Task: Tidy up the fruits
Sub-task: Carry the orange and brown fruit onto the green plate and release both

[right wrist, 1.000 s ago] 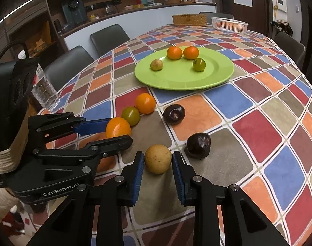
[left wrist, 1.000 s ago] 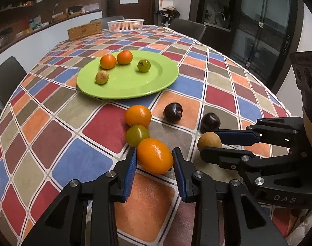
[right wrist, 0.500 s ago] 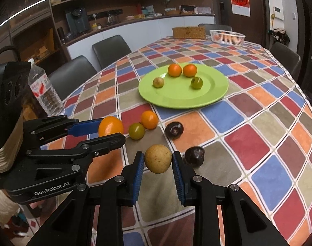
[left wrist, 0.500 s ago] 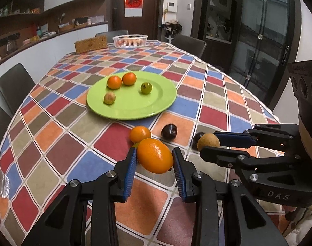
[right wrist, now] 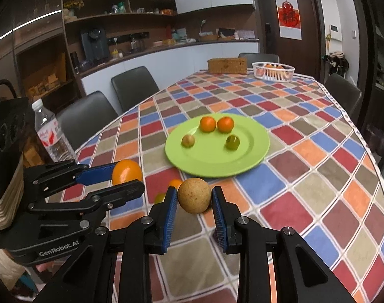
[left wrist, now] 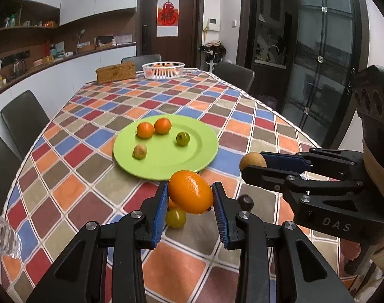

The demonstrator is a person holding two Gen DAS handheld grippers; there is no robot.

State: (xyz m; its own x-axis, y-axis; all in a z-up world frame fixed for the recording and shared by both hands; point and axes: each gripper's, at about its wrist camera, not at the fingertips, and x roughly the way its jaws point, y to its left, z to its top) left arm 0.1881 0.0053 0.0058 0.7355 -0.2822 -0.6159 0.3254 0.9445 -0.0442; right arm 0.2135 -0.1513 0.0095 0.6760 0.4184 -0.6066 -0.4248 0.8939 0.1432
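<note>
Left tongs [left wrist: 190,197] grip an orange fruit [left wrist: 191,192], right tongs [right wrist: 194,199] a tan fruit [right wrist: 194,195], above the worktop [right wrist: 305,166].

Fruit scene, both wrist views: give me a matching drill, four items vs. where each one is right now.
Items:
1. oval orange citrus fruit
2. round tan speckled fruit
3. small green round fruit
4. white plastic mesh basket

Places:
A. far end of the table
B. on the lime-green round plate
C. in the right gripper
D. in the left gripper

Pairs: 1-D, 2-C, 3-B, 4-A
</note>
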